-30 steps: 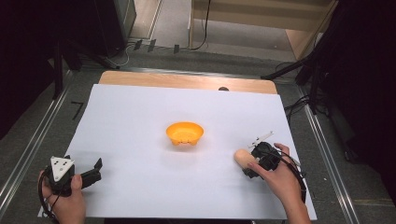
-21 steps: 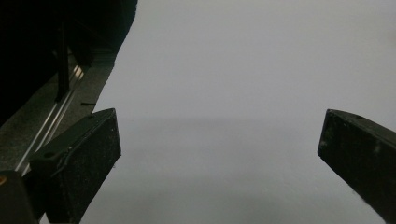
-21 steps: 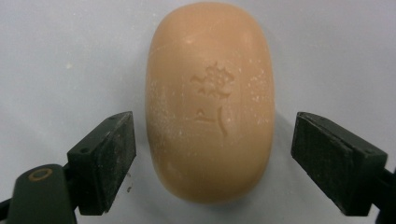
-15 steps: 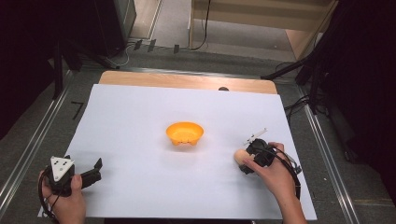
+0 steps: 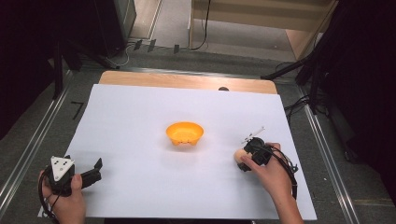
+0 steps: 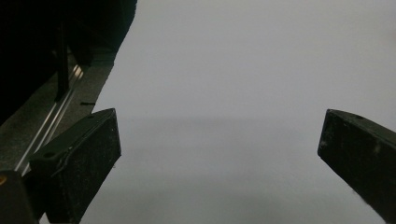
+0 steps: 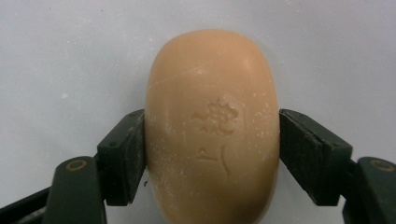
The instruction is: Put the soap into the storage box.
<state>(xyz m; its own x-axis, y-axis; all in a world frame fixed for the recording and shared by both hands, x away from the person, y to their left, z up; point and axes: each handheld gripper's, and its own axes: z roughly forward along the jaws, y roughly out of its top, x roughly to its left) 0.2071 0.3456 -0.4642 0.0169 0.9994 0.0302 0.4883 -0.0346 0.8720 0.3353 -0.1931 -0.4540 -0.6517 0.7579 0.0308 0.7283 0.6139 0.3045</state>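
At about seven o'clock on the table we saw the left gripper (image 5: 88, 176), its two black, blocky jaws spread wide with nothing between them; in the left gripper view they stood apart over the smooth white sheet (image 6: 224, 93). Near the middle of the table sat an orange bowl (image 5: 185, 133), round, glossy and plastic-looking, well apart from both hands. At about four o'clock, the right gripper (image 7: 212, 154) had just been closing, and its jaws now pressed on both sides of a bar of soap (image 7: 212, 126) that lay on the sheet. The soap was a rounded, peach-coloured oval, matt and faintly dusted with white specks, with a small embossed mark stamped into its top. The pads (image 7: 123, 156) were black, ribbed and squared off. From the high view the soap (image 5: 239, 156) showed as a pale lump at the gripper's tip.
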